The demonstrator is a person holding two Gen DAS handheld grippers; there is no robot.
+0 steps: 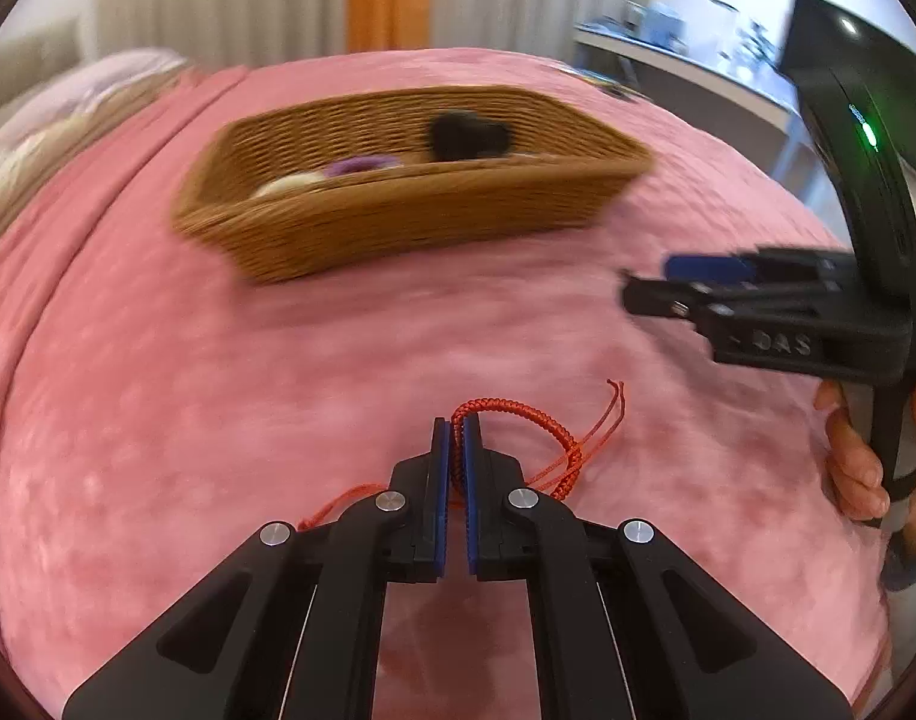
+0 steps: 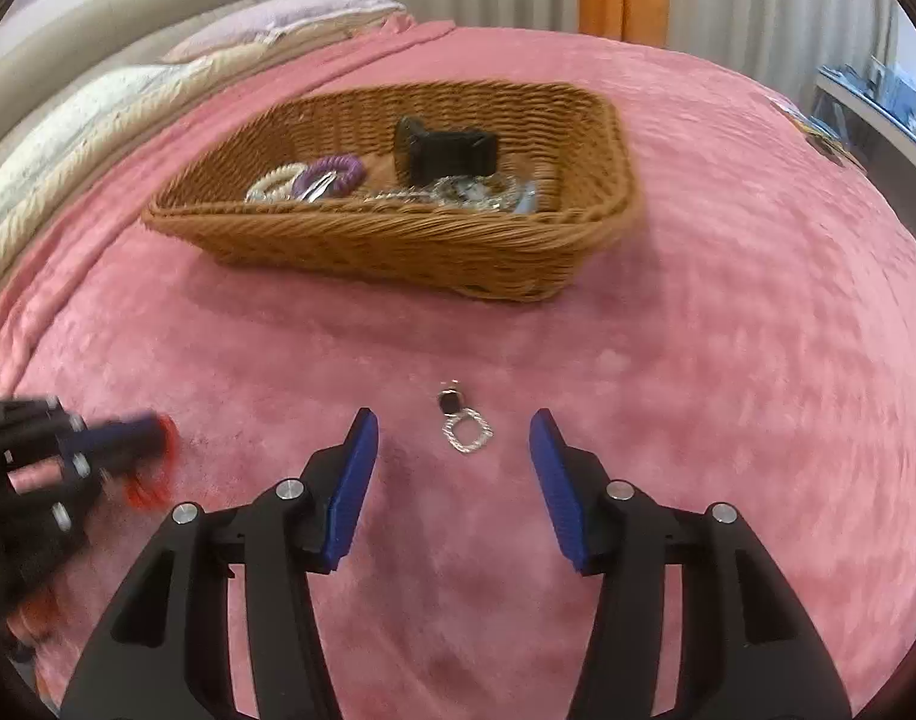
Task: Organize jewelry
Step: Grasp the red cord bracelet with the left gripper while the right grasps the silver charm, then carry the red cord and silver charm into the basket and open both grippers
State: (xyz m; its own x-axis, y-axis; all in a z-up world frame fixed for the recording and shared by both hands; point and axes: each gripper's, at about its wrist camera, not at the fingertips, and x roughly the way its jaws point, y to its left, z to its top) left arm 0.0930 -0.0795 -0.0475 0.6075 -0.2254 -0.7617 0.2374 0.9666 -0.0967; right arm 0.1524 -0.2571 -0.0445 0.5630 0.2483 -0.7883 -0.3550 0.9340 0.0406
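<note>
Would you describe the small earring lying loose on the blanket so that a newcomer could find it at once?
Start at the wicker basket on the pink blanket, then come toward the open right gripper. Just ahead of its blue fingertips lies the earring: a dark stone above a silver ring, the only loose piece outside the basket.

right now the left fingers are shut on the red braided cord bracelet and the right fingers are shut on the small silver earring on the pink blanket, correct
Not quite. The right gripper is open: the right wrist view shows the small silver earring lying untouched on the pink blanket between its fingers. The left gripper is indeed shut on the red braided cord bracelet.
</note>
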